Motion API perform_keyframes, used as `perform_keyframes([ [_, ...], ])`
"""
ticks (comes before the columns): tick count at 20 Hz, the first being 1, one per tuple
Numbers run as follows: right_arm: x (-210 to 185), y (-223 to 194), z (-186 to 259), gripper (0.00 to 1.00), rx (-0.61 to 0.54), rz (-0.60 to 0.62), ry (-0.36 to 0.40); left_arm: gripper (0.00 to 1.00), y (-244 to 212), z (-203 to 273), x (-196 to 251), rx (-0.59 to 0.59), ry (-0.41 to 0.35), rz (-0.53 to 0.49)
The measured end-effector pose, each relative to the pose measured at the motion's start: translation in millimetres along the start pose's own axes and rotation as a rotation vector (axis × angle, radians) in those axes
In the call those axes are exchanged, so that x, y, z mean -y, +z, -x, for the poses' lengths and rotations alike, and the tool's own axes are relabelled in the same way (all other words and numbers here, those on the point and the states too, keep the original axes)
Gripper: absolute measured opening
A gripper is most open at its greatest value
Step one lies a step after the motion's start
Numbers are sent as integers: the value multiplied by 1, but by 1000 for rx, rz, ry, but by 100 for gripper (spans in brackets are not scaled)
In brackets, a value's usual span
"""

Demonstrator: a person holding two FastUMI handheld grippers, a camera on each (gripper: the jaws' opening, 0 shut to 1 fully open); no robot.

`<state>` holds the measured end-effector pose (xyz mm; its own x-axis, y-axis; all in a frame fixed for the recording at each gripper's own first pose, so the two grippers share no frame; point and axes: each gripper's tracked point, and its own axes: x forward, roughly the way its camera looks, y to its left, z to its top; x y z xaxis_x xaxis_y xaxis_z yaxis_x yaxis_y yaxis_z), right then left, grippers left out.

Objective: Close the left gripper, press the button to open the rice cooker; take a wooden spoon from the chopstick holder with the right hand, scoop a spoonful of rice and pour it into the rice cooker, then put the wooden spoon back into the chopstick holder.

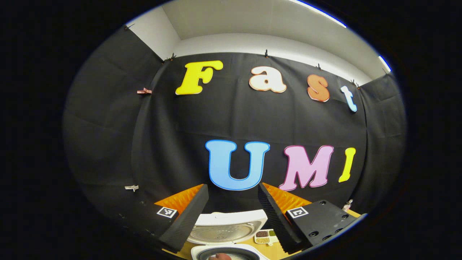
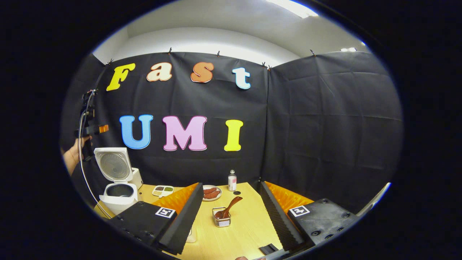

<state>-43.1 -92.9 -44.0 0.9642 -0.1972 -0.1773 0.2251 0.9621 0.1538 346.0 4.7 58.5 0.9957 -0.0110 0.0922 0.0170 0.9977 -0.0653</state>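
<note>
1. Hovering high above the table, the left gripper [image 1: 232, 213] has its jaws spread wide with nothing between them; the right gripper view shows it far off at the left, held by a hand [image 2: 74, 151] above the cooker.
2. Directly below it, the rice cooker [image 1: 227, 231] stands with its lid swung up, so the button press looks done; the dark inner pot [image 2: 120, 190] is exposed.
3. The right gripper [image 2: 231, 216] is also wide apart and empty, raised over the near side of the table [image 2: 249, 224].
4. Straight ahead between its fingers, the wooden spoon [image 2: 228, 208] leans in the wire chopstick holder [image 2: 221, 219], bowl end down, handle tilted up to the right.
5. Judged from this, only the opening step is complete; grasping the spoon, scooping rice, pouring it and returning the spoon all remain.
6. Around the holder: a plate of reddish food [image 2: 211, 193] and a small bottle [image 2: 232, 180] stand behind it, and a divided dish of grains [image 2: 163, 190] sits near the cooker. Nothing blocks the path down to the spoon handle. Where the rice sits cannot be told.
</note>
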Motion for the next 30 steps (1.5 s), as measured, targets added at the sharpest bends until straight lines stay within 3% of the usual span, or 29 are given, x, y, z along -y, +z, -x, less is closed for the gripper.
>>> perform_keyframes([
  [6, -15, 3, 31, 98, 0, 29, -36, 95, -60, -64, -13, -115, 25, -51],
  [14, -27, 3, 43, 98, -8, 36, -45, 95, -106, -94, -25, -234, 69, -75],
  [17, -30, -1, 42, 98, -15, 34, -31, 99, -115, -80, -25, -271, 59, -29],
  [21, -32, -6, 37, 98, -31, 8, -4, 97, -118, -53, -17, -284, 51, -52],
  [25, -29, -7, 32, 99, -47, -34, 29, 98, -130, -5, -2, -295, 55, -44],
  [30, -22, -4, 32, 98, -67, -65, 61, 97, -169, 60, 15, -399, 101, -10],
])
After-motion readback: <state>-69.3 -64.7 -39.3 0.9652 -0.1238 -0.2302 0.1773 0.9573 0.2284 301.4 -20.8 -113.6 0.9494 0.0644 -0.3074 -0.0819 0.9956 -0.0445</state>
